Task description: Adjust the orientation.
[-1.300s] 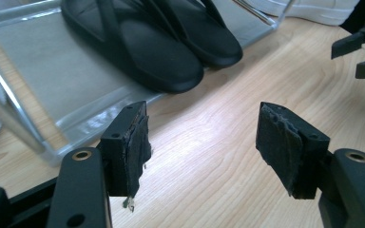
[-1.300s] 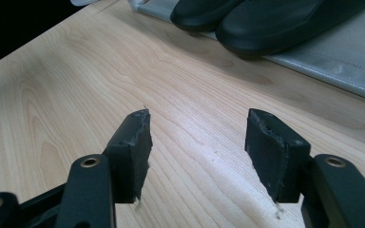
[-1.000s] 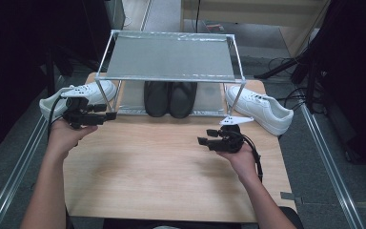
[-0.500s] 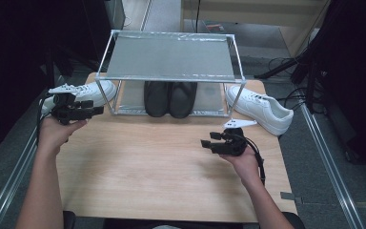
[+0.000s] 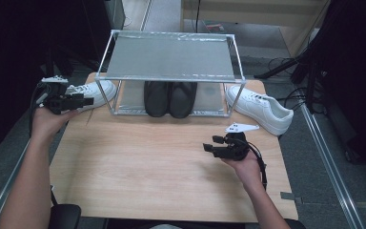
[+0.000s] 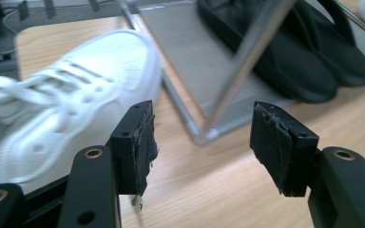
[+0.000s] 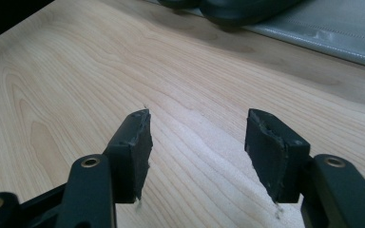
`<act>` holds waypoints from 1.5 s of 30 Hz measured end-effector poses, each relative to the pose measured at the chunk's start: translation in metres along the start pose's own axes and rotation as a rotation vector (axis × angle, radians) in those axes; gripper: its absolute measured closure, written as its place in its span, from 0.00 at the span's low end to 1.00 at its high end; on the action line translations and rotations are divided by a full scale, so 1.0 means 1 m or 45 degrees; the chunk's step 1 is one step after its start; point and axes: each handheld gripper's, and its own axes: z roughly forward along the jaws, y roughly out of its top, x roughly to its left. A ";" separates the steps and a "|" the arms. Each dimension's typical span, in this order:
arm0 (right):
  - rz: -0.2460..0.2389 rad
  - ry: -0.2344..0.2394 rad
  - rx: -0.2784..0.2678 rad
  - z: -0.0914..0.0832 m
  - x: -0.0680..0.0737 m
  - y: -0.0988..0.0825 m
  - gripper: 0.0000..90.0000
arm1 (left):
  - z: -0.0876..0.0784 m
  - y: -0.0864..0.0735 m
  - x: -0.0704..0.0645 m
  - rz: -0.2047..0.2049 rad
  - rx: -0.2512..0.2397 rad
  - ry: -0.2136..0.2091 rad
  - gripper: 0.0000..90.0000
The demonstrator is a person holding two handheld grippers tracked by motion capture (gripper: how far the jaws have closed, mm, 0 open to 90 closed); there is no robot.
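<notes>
White sneaker (image 5: 91, 90) sits at left-centre of the high view, on the table (image 5: 138, 171) just outside the left leg of the metal rack (image 5: 171, 57). Left gripper (image 5: 83, 101) hovers right beside it, jaws apart and empty; they have just been closing a little with nothing between them. Second white sneaker (image 5: 262, 109) lies at right, outside the rack; black shoes (image 5: 169, 98) already sit on the lower shelf. Right gripper (image 5: 209, 149) waits over bare wood lower right of centre, jaws apart, holding nothing.

Left gripper view: sneaker (image 6: 62, 109) fills the left half, toe toward the rack leg (image 6: 247, 61). Left pad (image 6: 140, 142) is close in front of the shoe's side, not touching as far as I can tell.

Right gripper view: plain tabletop (image 7: 76, 80) between the spread jaws, black shoes' toes (image 7: 233, 9) at top edge.

Status, my read: black pair shelved, both white sneakers still on the table. Grasp of the left one not yet made.
</notes>
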 end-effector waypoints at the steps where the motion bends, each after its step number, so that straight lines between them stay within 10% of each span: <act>1: -0.006 -0.002 0.001 0.000 0.000 -0.001 0.48 | 0.000 0.000 0.004 0.003 0.004 0.014 0.46; 23: 0.012 -0.025 0.015 -0.002 -0.003 -0.006 0.48 | -0.010 0.006 0.052 -0.040 -0.029 0.109 0.53; 45: 0.031 -0.039 0.027 -0.002 -0.007 -0.010 0.48 | 0.031 -0.011 0.066 -0.017 0.196 0.171 0.66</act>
